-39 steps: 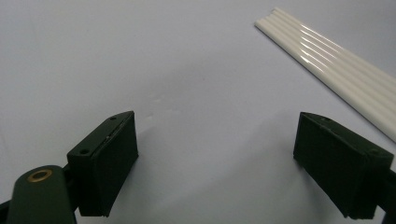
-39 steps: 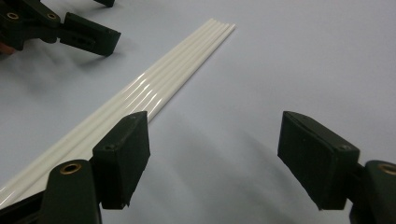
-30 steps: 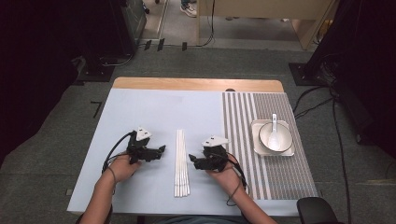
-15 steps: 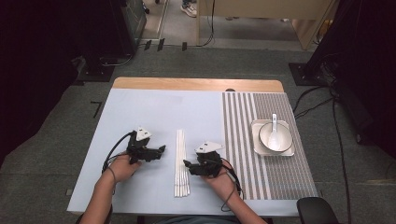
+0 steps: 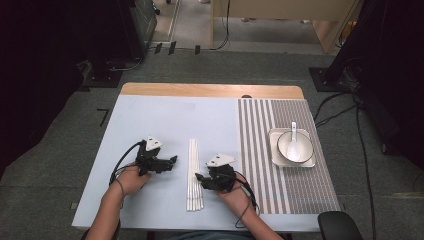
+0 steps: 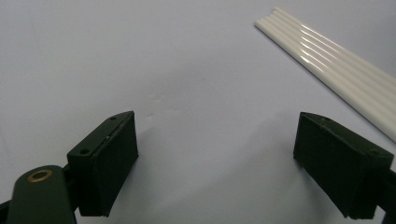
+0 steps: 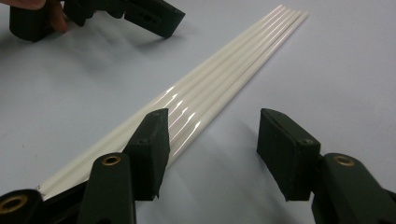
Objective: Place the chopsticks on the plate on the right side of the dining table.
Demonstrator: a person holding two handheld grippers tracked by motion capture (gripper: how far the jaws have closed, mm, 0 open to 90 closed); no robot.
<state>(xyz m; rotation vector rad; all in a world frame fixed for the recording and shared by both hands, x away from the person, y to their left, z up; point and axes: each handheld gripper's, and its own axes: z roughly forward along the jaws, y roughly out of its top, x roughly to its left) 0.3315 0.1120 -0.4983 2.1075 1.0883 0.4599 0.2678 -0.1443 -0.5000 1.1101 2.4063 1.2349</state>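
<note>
High view looks down from above the table point(image 5: 165, 120); both gripper views sit low, sharing the white sticks point(image 7: 215, 88)

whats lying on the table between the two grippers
In the high view, a row of long white glossy chopsticks lies side by side on the pale blue table, between the left gripper and the right gripper.

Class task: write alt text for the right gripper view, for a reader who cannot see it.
Two black jaws of the right gripper, which have just been closing, stand apart beside a row of white chopsticks lying on a pale blue table. The left gripper rests at top left.
</note>
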